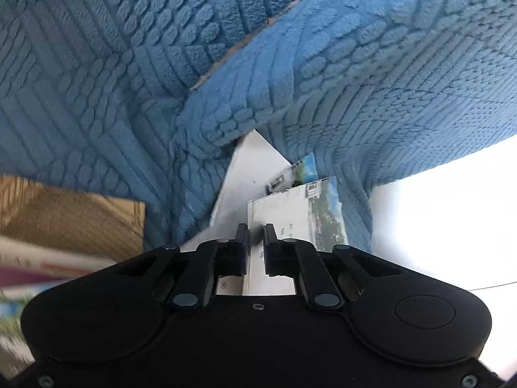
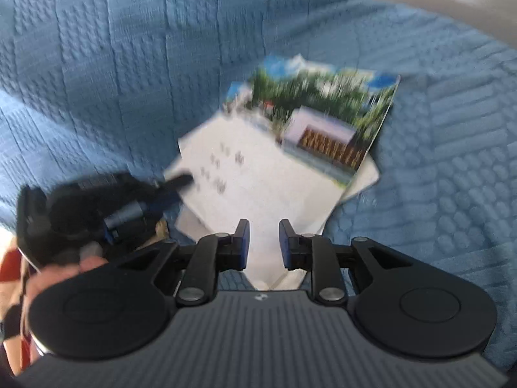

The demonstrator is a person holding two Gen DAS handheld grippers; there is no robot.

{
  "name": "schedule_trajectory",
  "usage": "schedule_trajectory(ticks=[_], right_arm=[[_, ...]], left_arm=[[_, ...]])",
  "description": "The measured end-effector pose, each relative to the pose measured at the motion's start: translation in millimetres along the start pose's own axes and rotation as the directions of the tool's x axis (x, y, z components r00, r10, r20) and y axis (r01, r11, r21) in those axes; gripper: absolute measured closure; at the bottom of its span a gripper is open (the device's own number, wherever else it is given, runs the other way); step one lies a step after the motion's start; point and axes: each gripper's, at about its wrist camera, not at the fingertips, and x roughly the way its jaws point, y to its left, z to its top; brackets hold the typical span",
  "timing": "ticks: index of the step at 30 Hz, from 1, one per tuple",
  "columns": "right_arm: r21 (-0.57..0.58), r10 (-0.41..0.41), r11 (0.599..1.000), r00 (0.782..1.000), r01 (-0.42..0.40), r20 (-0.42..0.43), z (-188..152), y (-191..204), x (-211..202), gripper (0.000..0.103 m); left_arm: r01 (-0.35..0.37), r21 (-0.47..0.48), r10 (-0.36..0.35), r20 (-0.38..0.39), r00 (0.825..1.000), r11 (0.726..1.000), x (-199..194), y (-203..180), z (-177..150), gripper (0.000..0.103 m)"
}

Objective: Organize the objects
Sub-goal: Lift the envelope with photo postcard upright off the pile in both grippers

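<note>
A small stack of papers lies over the blue textured blanket (image 2: 97,64): white sheets (image 2: 252,174) with a glossy brochure (image 2: 323,123) on top, printed with trees and a building. My left gripper (image 2: 181,180) comes in from the left and is shut on the stack's left edge. In the left wrist view the brochure (image 1: 290,213) runs edge-on between the nearly closed fingers of the left gripper (image 1: 257,226), with a white sheet (image 1: 248,168) behind it. My right gripper (image 2: 264,223) is open, and the stack's near corner lies in the gap between its blue pads.
The blue blanket (image 1: 97,80) hangs in folds close around the papers. A brown cardboard box (image 1: 71,216) sits at the left and a bright white surface (image 1: 452,210) at the right. A person's hand (image 2: 58,274) holds the left gripper's handle.
</note>
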Motion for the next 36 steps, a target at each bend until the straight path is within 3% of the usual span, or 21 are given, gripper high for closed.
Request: schedule_trajectory(ticks=[5,8,11,14,16,18,21,29,33,36], right_arm=[[0.026,0.121,0.992,0.988,-0.124,0.094,7.0,2.3,-27.0,0.079],[0.078,0.245,0.965,0.967,-0.251,0.073,2.1,2.8,-32.6,0.078],[0.117,0.334,0.935,0.942,-0.336,0.033,-10.1,4.9,-32.6,0.078],[0.179,0.382,0.909,0.924,-0.376,-0.002,-22.8,1.7,-27.9,0.061],[0.236,0.403,0.89,0.915,-0.39,-0.006,-29.5,-4.3,-24.1,0.028],[0.289,0.436,0.864,0.9,-0.413,-0.015,-36.4,-9.5,-16.9,0.023],[0.329,0.431,0.854,0.902,-0.403,-0.014,-44.0,-13.4,-14.1,0.023],[0.362,0.383,0.843,0.916,-0.398,0.115,-29.5,-36.2,-21.2,0.025],[0.391,0.365,0.836,0.922,-0.385,0.128,-25.7,-45.5,-19.7,0.036],[0.382,0.338,0.851,0.933,-0.36,0.126,-25.0,-45.6,-21.3,0.055]], left_arm=[[0.128,-0.153,-0.129,0.0,0.992,0.98,-3.8,0.0,-16.4,0.097],[0.193,-0.215,-0.195,0.012,0.981,0.957,-18.7,2.8,-25.3,0.098],[0.207,-0.221,-0.207,0.024,0.978,0.953,-26.4,-1.5,-36.0,0.098],[0.217,-0.256,-0.215,0.038,0.976,0.942,-28.2,-1.7,-42.6,0.099],[0.229,-0.282,-0.226,0.043,0.973,0.932,-36.7,2.5,-44.5,0.099],[0.236,-0.291,-0.232,0.049,0.971,0.927,-40.8,3.3,-44.7,0.099],[0.239,-0.296,-0.233,0.055,0.971,0.925,-40.6,3.5,-45.2,0.099],[0.279,-0.277,-0.268,0.076,0.96,0.919,-54.1,1.6,-46.5,0.1],[0.288,-0.259,-0.275,0.088,0.957,0.922,-62.7,1.8,-44.6,0.103],[0.289,-0.247,-0.279,0.077,0.957,0.925,-67.4,2.4,-44.5,0.103]])
